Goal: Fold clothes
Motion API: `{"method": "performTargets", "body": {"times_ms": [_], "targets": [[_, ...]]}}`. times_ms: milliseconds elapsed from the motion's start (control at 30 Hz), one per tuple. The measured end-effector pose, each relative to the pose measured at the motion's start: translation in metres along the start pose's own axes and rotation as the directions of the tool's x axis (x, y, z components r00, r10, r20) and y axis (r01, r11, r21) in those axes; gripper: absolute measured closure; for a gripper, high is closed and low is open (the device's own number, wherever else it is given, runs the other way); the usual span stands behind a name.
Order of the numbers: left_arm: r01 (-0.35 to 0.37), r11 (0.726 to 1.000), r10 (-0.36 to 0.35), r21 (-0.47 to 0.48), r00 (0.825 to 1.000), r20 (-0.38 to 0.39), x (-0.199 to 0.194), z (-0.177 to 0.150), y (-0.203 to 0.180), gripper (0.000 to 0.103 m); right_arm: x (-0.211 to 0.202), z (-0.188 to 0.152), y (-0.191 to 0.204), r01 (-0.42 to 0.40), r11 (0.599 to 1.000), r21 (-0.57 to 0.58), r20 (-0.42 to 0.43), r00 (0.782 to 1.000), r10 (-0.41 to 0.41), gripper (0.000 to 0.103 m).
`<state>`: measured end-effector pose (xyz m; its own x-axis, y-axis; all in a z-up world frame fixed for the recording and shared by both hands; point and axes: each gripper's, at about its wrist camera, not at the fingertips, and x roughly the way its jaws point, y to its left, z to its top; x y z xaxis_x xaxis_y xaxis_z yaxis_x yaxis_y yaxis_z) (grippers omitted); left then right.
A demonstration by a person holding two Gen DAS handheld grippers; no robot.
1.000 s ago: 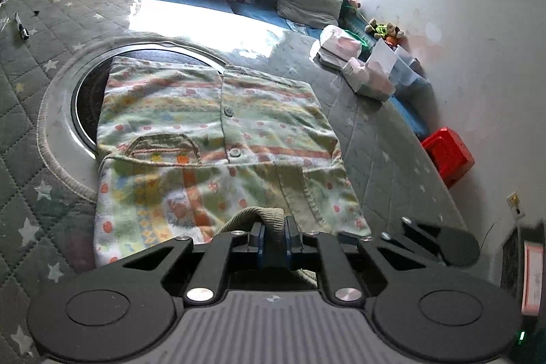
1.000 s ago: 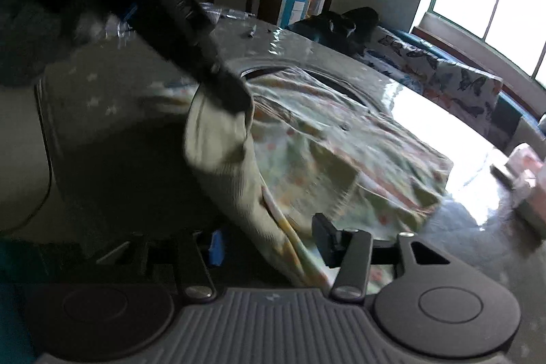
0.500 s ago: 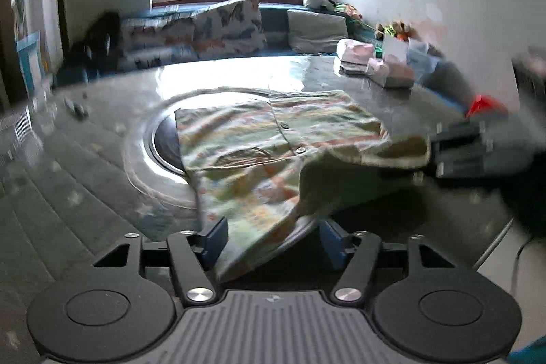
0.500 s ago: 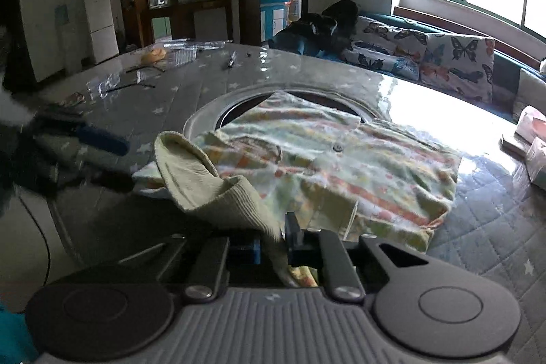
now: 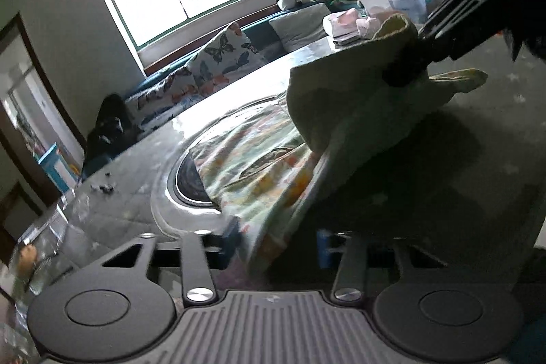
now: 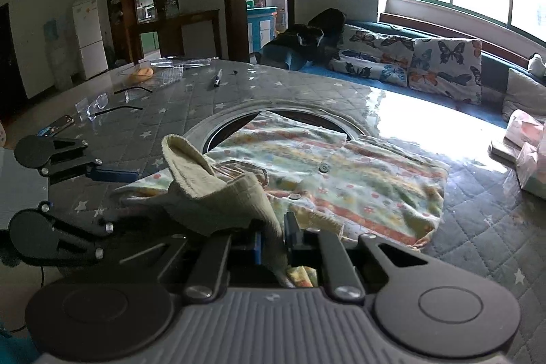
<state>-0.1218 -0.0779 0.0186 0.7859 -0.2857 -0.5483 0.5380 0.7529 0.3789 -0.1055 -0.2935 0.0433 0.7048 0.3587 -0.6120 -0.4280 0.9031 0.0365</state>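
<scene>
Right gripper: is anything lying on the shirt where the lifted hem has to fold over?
Nothing visible does. The right gripper is shut on the ribbed hem, and the flat part of the shirt ahead carries nothing on top. The left gripper is open beside the cloth. The tissue packs sit off to the side.

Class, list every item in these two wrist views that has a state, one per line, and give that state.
Right gripper: shut on the ribbed cuff.
Left gripper: open, cloth hanging between its fingers.
Patterned shirt: buttoned, spread on the table, near edge lifted.
Ribbed cuff: raised and bunched.
Glasses: arms unfolded, lying on the table.
</scene>
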Motion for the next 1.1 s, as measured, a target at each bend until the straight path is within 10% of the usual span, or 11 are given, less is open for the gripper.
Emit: {"method": "performTargets", "body": {"times_ms": [200, 767, 1100], "targets": [[0.009, 1.0, -0.009, 0.018, 1.0, 0.027, -0.004, 0.0, 0.006, 0.093, -0.006, -0.008, 0.003, -0.012, 1.0, -0.013, 0.026, 1.0, 0.013, 0.097], [0.193, 0.981, -0.193, -0.02, 0.981, 0.033, -0.111, -0.012, 0.001, 0.095, -0.101, -0.028, 0.038, -0.146, 0.985, -0.097, -0.006, 0.989, 0.146, 0.099], [0.185, 0.969, -0.182, -0.161, 0.983, 0.038, -0.093, 0.009, 0.033, 0.095, -0.089, 0.005, 0.026, -0.143, 0.985, -0.099, -0.014, 0.99, 0.142, 0.099]]}}
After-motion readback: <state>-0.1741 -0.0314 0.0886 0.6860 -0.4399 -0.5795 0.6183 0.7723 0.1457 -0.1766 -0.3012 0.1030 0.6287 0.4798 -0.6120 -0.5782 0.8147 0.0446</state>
